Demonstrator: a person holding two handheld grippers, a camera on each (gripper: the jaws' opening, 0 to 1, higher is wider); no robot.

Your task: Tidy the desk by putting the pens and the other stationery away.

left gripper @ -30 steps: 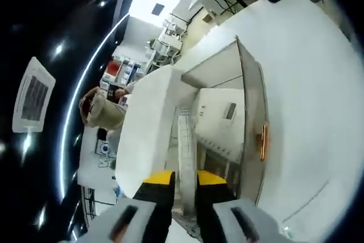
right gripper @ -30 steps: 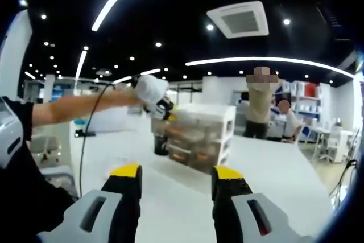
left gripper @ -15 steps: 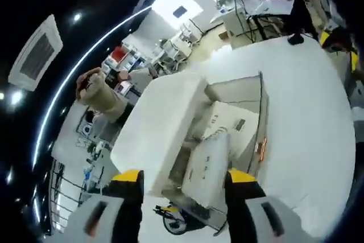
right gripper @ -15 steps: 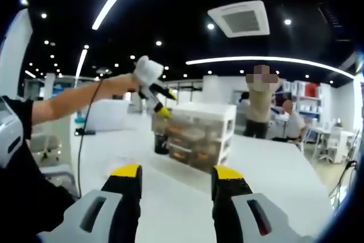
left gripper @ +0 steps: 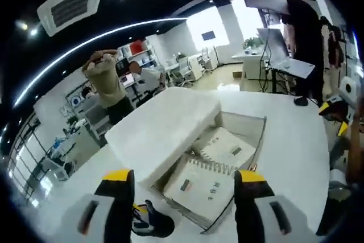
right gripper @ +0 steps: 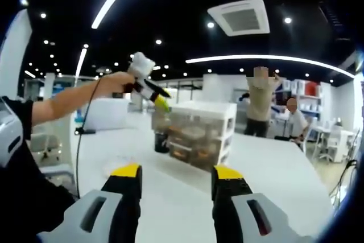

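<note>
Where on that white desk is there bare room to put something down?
The desk is bare between the right tool and the drawer box, and to that box's right. In the left gripper view, bare desk runs right of the open drawer. It is crowded inside the drawer, where a notebook lies.

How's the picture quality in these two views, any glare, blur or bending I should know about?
Left gripper view: strong fisheye bending curves the ceiling light strip; bright windows blow out behind the white drawer unit, while the spiral notebook stays legible. Right gripper view: dark ceiling with glaring spotlights; the left gripper over the drawer unit looks slightly soft.
</note>
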